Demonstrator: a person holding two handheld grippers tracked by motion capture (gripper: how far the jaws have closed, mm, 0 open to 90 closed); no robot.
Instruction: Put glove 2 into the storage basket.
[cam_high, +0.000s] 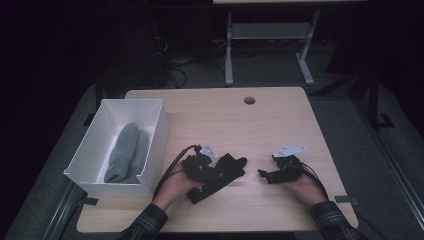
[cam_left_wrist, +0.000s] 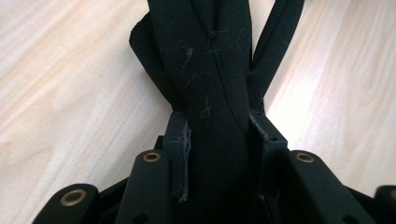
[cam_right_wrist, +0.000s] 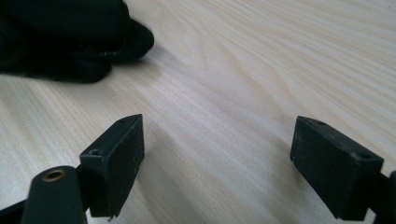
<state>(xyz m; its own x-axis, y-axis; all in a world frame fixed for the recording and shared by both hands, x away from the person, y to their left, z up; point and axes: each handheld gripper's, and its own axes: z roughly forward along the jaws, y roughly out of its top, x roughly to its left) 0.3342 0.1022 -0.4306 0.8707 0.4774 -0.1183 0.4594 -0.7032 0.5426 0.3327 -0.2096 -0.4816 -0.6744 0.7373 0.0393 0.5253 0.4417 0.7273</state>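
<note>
Plaid-sleeved forearms come in over the near edge of the wooden table (cam_high: 280, 117), one on each side of its middle, each hand holding one gripper low over the wood. That makes two hands and two grippers.

One white open box (cam_high: 95, 150) stands at the table's left edge, its near corner close to the near-left corner of the table. Two grey-green rolled cloths (cam_high: 129, 152) lie side by side inside it, touching each other.

One black fabric garment (cam_high: 222, 175), long and dark, lies on the wood near the near edge, a little left of the middle, running slantwise from the left hand (cam_high: 172, 187) up toward the table's centre. In the left gripper view its cloth (cam_left_wrist: 215, 93) fans out beyond the jaws into several folds flat on the table.

Left gripper (cam_high: 207, 167) lies tilted over the garment's lower part, palm beneath it, cable trailing toward the box. Its jaws clamp a gathered band of the black fabric, both pads pressed against the cloth.

Right gripper (cam_high: 265, 175) sits right of the middle, pointing left toward the garment's end, a gap of bare wood between them. Its jaws stand wide apart with nothing between the pads (cam_right_wrist: 116, 163), just above the table.

One round cable hole (cam_high: 249, 100) sits near the far edge.
</note>
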